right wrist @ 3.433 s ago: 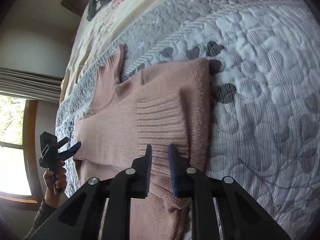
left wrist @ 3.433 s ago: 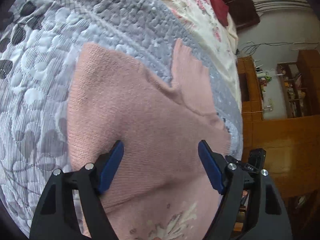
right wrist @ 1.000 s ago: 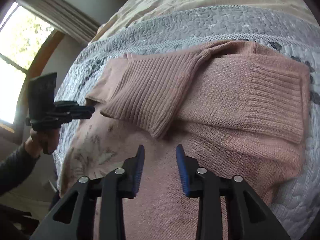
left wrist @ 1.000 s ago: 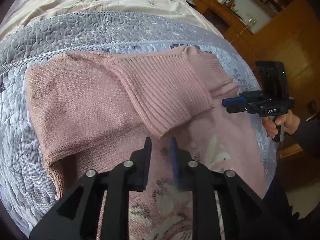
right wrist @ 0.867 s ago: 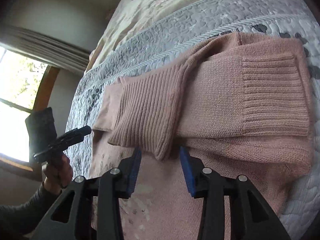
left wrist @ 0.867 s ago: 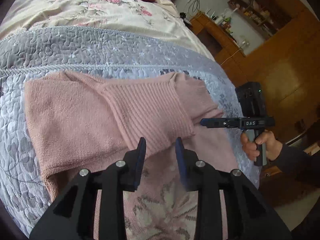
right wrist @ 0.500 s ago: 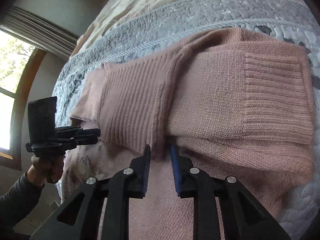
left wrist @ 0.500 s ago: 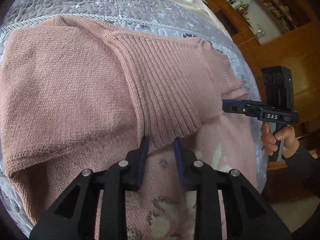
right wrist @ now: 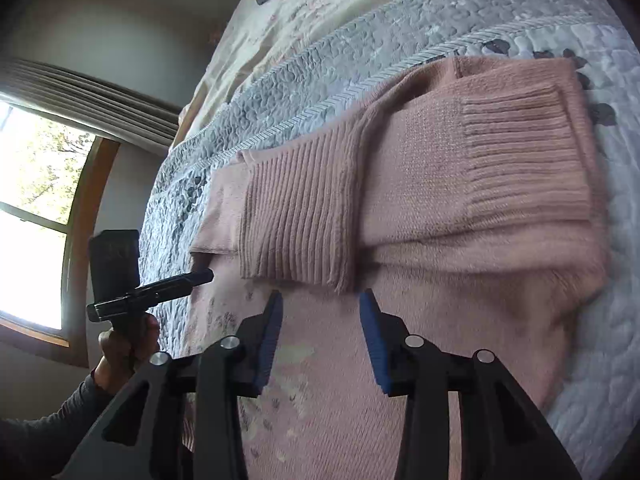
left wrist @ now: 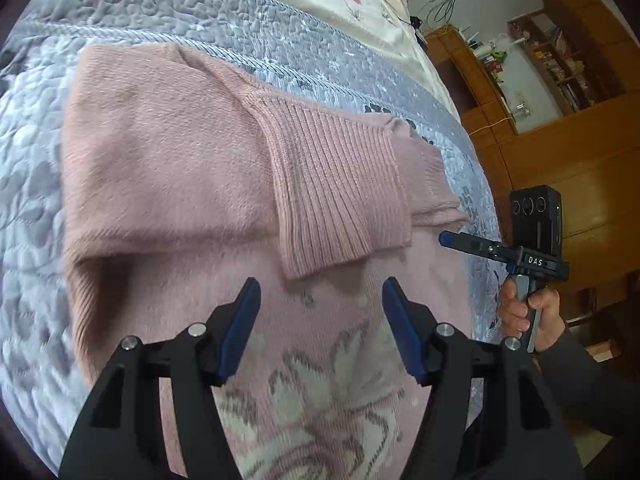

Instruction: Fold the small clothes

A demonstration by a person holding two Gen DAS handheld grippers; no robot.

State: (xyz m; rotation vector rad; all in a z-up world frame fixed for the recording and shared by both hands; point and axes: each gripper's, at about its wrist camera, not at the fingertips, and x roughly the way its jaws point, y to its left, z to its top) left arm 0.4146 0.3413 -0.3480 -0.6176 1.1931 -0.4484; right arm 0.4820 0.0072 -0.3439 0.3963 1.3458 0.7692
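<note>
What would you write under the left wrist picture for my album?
Open left gripper hovers over a pink sweater with sleeves folded in, on a grey quilt.

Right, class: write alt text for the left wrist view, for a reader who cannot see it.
A pink sweater lies on a grey quilted bedspread, sleeves folded across its body. The open left gripper hovers above it; at right, a hand holds the right gripper.
</note>
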